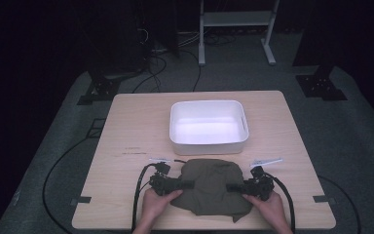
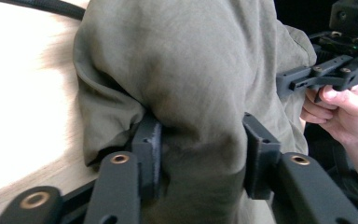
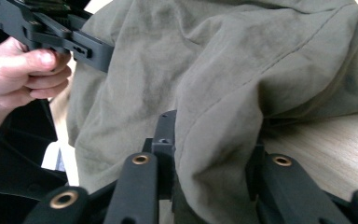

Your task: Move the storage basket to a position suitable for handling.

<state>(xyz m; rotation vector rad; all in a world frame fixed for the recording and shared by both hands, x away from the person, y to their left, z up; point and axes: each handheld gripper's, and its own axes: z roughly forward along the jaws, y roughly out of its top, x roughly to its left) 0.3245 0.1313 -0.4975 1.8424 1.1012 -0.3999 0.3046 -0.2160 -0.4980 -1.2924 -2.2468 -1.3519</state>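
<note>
My left gripper [image 1: 187, 185] and right gripper [image 1: 232, 187] each clamp a side fold of the olive cloth [image 1: 209, 187]; the white bin [image 1: 208, 127] lies straight ahead

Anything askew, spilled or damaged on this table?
Nothing stands out. The olive cloth lies bunched, gripped at each side by the left tongs and right tongs. The white tub sits square.

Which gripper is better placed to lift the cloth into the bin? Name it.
Neither alone, marginally the right gripper: both it and the left gripper are clamped on opposite edges of the olive cloth, about equally far from the white bin. Probably lift with both.
</note>
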